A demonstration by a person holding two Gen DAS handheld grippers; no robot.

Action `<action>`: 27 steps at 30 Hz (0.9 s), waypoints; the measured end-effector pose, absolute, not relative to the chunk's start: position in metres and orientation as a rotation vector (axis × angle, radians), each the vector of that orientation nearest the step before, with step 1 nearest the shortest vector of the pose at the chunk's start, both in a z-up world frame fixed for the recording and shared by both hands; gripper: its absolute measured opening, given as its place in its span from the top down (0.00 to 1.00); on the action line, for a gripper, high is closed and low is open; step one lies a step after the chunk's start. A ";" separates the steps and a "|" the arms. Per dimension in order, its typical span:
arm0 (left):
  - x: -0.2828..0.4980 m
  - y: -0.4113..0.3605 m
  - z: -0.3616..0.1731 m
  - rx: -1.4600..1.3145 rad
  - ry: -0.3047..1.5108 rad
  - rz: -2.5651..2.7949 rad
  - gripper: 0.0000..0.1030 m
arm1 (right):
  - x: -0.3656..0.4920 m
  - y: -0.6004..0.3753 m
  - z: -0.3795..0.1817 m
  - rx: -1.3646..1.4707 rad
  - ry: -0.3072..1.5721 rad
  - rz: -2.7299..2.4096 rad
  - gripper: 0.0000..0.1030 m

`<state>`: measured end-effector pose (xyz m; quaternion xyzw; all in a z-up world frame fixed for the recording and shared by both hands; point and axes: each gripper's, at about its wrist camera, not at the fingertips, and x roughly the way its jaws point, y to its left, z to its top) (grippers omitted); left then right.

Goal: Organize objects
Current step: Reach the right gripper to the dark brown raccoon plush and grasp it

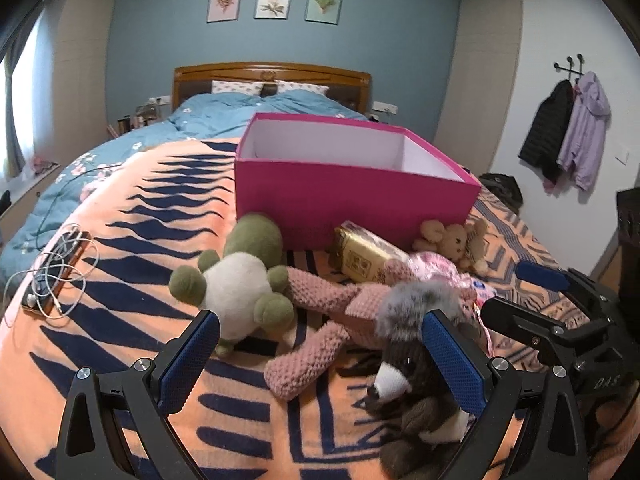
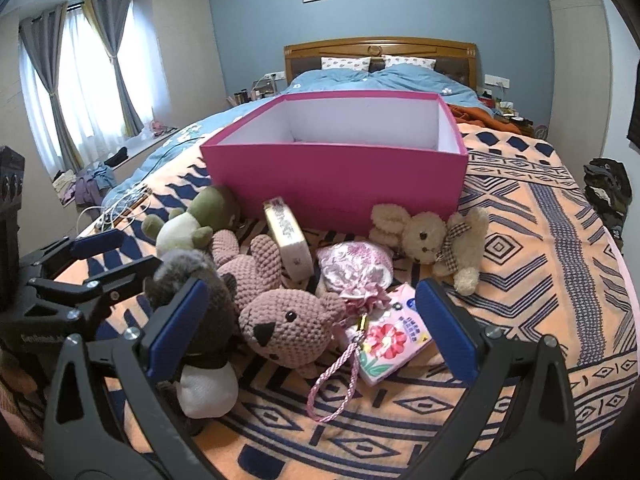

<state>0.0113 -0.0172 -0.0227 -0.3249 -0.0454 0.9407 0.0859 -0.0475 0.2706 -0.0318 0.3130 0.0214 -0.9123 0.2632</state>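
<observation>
Nothing packed yet: pink box (image 2: 336,184) empty as far as visible, just beyond the toy pile. Knitted bear (image 2: 288,324) between spread right claw (image 2: 312,320) tips; left claw (image 1: 320,356) likewise wide, frog (image 1: 236,280) ahead. Everything left to sort

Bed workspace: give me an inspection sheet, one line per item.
Surface: orange patterned blanket over the bed.
Job's things: open pink box, nothing seen inside; green turtle plush, crocheted pink bear, grey koala plush, beige bear, gold packet, pink pouch, tissue pack in front of it.
Clutter: phone.
Grippers: left gripper and right gripper open, nothing held.
Cables: white earphone cable on the phone.
Surroundings: coats, curtains.
</observation>
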 end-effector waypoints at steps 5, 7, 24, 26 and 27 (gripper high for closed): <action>0.017 -0.021 -0.029 -0.980 -0.140 2.727 0.04 | -0.045 0.264 -0.035 0.863 0.040 -2.352 0.06; 0.019 -0.020 -0.030 -0.978 -0.113 2.721 0.05 | -0.042 0.258 -0.036 0.863 0.051 -2.321 0.11; 0.030 -0.004 -0.049 -1.000 -0.022 2.541 0.05 | -0.053 0.207 -0.027 0.894 0.142 -2.076 0.34; 0.030 -0.005 -0.051 -1.005 -0.038 2.530 0.05 | -0.058 0.199 -0.031 0.918 0.161 -2.052 0.35; 0.030 -0.006 -0.052 -1.007 -0.044 2.526 0.05 | -0.061 0.194 -0.035 0.946 0.173 -2.012 0.37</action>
